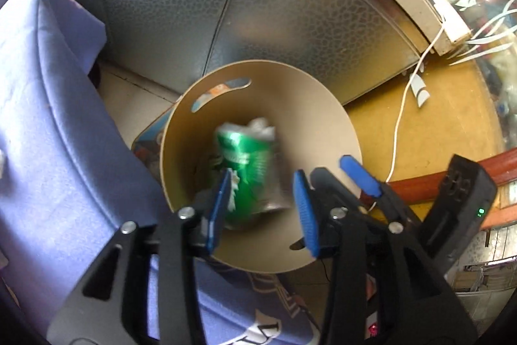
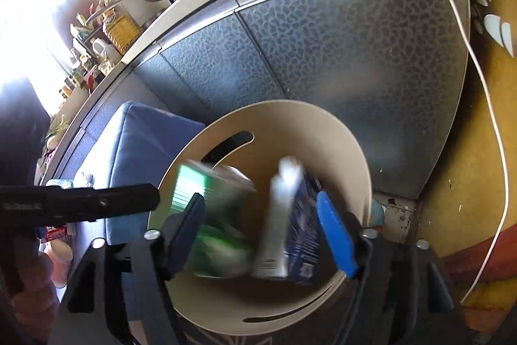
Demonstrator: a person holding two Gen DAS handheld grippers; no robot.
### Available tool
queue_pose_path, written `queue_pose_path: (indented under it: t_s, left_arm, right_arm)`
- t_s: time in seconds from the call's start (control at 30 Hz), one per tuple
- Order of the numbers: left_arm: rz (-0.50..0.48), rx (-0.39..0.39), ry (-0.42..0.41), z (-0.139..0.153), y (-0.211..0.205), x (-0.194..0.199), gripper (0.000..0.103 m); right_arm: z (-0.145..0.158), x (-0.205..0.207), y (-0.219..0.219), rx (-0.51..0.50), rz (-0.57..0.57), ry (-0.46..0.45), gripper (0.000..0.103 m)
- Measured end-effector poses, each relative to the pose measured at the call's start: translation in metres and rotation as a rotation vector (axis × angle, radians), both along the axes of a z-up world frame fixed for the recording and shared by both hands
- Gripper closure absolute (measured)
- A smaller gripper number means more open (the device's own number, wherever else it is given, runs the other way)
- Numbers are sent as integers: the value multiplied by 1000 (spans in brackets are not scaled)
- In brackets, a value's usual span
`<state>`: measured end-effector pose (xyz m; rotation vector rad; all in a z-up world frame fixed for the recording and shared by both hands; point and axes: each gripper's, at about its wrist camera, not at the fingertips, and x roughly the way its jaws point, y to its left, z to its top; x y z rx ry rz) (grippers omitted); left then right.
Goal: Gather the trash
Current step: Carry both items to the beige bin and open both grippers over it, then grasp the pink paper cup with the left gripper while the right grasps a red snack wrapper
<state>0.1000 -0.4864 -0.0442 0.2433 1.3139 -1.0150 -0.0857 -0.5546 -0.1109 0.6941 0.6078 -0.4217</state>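
Trash bin, a beige round bin with slot handles cut near its rim, stands on the floor against grey textured cabinet doors, just beside a blue cloth-covered block; a white cable trails over the yellow floor on its other side. Both claws hang over the bin's mouth. Green can, blurred, lies inside the bin in front of the left claw; the blue pads stand apart on either side of it, and a clear gap shows on the right-hand pad's side, so the can is not clamped. Crumpled white paper shows behind the can. In the right wrist view, the right claw also stands wide apart, with a blue and white carton and the green can blurred between its pads; the carton lies close to the blue pad, though whether it touches cannot be told.
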Motion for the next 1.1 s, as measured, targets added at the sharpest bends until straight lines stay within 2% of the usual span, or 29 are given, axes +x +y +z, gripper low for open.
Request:
queue_pose_path:
  t_s: [0.13,0.3,0.53,0.7,0.8,0.9,1.0,1.1]
  left_arm:
    - [-4,-11,-61,12,14,-4,62]
    - [-7,-90,-176,42,51,-16,62]
    - [81,-191,-232,69,167,-24,62]
    - [186,-191,-295,70,270,-28,62]
    - [287,-173,-288,66,329,-26,62]
    - [403,-187,-240,58,374,-18,62]
    - [477,-201,-216,51,398,-11,62]
    - [484,-234,-190,51,406,-9,62]
  right_arm:
    - [5,-7,0,-15,-19,-35,29]
    - [22,-14,11,-6,-8,-77,29]
    - [50,3,49,0,78,-110,31]
    - [63,28,86,20,177,-111,48]
    - [71,49,111,39,260,-112,54]
    - [77,71,141,35,333,-104,56]
    - [87,90,181,-40,424,-85,56]
    - [97,103,225,-174,524,-69,56]
